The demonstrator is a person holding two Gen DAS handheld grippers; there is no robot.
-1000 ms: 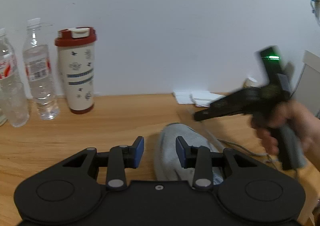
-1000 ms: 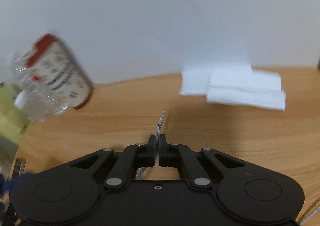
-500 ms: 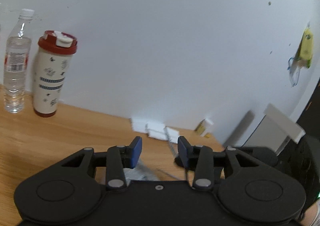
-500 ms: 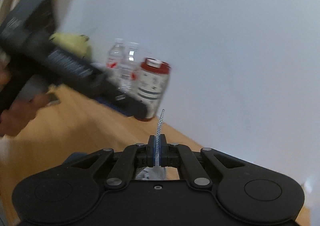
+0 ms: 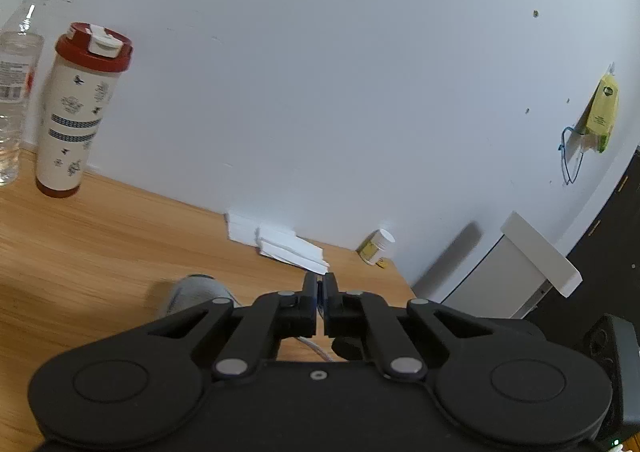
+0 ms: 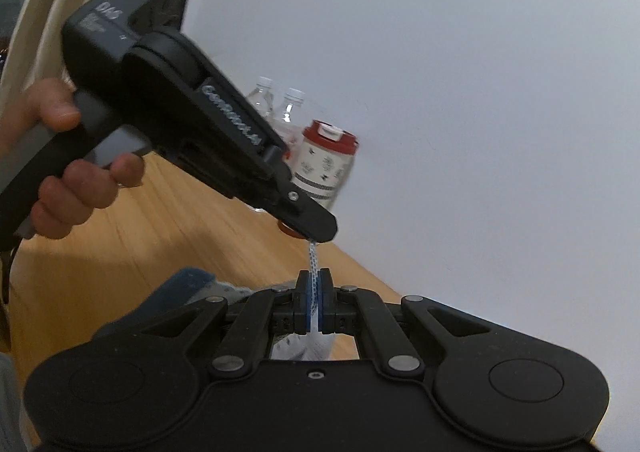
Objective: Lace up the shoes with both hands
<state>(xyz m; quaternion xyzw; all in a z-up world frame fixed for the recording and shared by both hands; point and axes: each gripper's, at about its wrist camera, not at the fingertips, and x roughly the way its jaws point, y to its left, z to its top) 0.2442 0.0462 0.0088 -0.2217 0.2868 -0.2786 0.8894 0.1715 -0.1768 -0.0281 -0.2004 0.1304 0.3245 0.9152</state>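
**Lace transfer between grippers: handling properties and hold points**

**Shoe.** The grey shoe point(image 5: 196, 292) lies on the wooden table point(image 5: 100, 244), in the lower left-centre of the left wrist view, mostly hidden behind the gripper body. In the right wrist view its fabric shows at lower centre, just behind the linkage. Judged from its knit upper, it is light and soft-sided and is likely to slide or tip if a lace is pulled hard. Pull along the lace line, not sideways.

**Lace.** The lace point(image 6: 313, 256) is a thin woven white cord with a blue fleck, at centre frame in the right wrist view. It is limp, not fragile, and probably slips through smooth pads under tension. Take hold close to the free end, where the short length stays straight enough to aim at an eyelet.

**Right gripper.** The right gripper point(image 6: 315, 284) has its fingers together, clamped on the lace, which stands up out of the pads.

**Left gripper.** The left gripper point(image 6: 318, 238) reaches in from the upper left, held by a hand point(image 6: 68, 180). Its jaws have just been closing and now pinch the lace tip directly above the right gripper. In its own view the fingers stand almost touching, with a sliver of blue between them.
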